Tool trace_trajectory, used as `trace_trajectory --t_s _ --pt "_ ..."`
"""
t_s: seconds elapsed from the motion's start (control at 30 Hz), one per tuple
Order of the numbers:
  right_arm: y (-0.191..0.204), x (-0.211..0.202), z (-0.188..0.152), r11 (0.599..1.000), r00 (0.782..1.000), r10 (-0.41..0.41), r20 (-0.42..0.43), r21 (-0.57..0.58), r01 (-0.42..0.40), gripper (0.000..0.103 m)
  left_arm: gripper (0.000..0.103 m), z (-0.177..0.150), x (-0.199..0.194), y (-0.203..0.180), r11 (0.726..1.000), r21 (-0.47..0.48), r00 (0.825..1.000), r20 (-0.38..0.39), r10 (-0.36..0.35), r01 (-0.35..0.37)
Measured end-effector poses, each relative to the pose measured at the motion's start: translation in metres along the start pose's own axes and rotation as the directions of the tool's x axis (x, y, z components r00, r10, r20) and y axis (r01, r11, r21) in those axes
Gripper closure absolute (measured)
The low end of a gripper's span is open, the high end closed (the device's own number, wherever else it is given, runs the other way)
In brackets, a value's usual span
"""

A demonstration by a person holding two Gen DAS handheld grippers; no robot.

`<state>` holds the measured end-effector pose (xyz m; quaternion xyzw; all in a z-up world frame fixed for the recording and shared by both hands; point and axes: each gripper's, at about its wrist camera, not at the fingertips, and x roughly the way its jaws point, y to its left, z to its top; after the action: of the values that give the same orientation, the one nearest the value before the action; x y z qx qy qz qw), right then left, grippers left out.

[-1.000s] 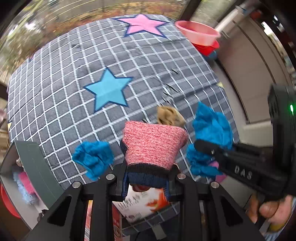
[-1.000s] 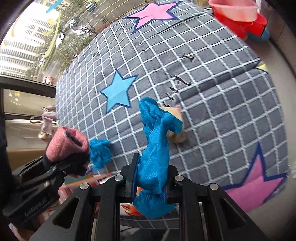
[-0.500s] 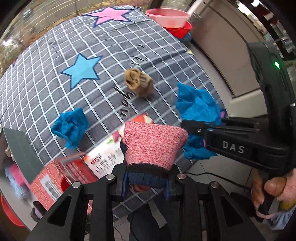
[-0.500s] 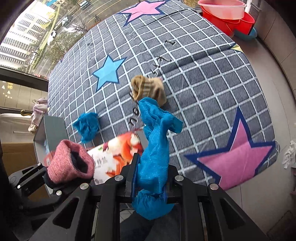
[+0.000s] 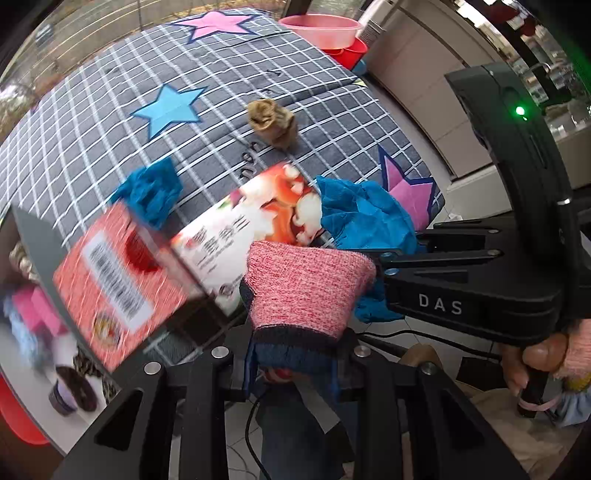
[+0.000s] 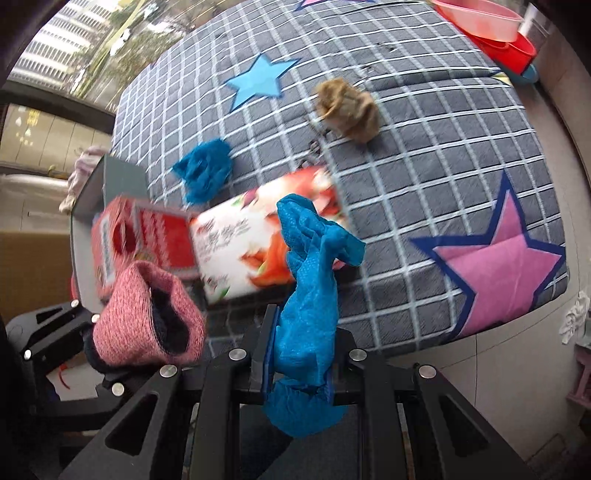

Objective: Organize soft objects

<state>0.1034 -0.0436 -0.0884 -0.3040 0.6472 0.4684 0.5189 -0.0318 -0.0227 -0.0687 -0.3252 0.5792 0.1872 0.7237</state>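
Observation:
My left gripper [image 5: 291, 354] is shut on a pink knitted sock [image 5: 306, 288] with a dark blue cuff, held above the near edge of the mat. My right gripper [image 6: 299, 354] is shut on a crumpled blue cloth [image 6: 310, 295] that stands up between its fingers. In the right wrist view the pink sock [image 6: 147, 317] shows at lower left; in the left wrist view the blue cloth [image 5: 362, 218] sits just right of the sock. A second blue cloth [image 5: 151, 190] [image 6: 205, 170] and a tan bundle [image 5: 273, 122] [image 6: 349, 109] lie on the mat.
A grey checked mat [image 5: 92, 110] with blue and pink stars covers the floor. A red and white printed carton [image 5: 207, 243] [image 6: 236, 243] lies at its near edge. An open box [image 5: 33, 302] with items sits left. Pink and red basins [image 5: 325, 31] stand at the far corner.
Both grippers have drawn back toward the near edge of the mat with their loads. The printed carton and the open box have come into fuller view; the tan bundle looks farther off.

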Motion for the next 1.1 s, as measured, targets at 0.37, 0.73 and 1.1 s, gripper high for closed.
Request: trace_trajectory --t_s 0.37,0.73,1.1 --pt "0.045 -0.017 0.009 0.996 0.999 0.010 0.049 -0.085 -0.006 0.081 0.071 -0.022 -0.033 0.028 0.993 -0.114 0.995 0.095 0.020 -0.009" --pt "0.105 -0.035 0.022 0.973 0.996 0.036 0.077 -0.228 -0.017 0.081 0.071 -0.043 -0.065 0.062 0.968 -0.249 0.982 0.181 0.059 -0.012" --pt "0.166 -0.038 0.024 0.931 0.996 0.049 0.069 -0.365 -0.020 0.081 0.071 -0.084 -0.090 0.122 0.893 -0.448 0.962 0.230 0.148 -0.031"
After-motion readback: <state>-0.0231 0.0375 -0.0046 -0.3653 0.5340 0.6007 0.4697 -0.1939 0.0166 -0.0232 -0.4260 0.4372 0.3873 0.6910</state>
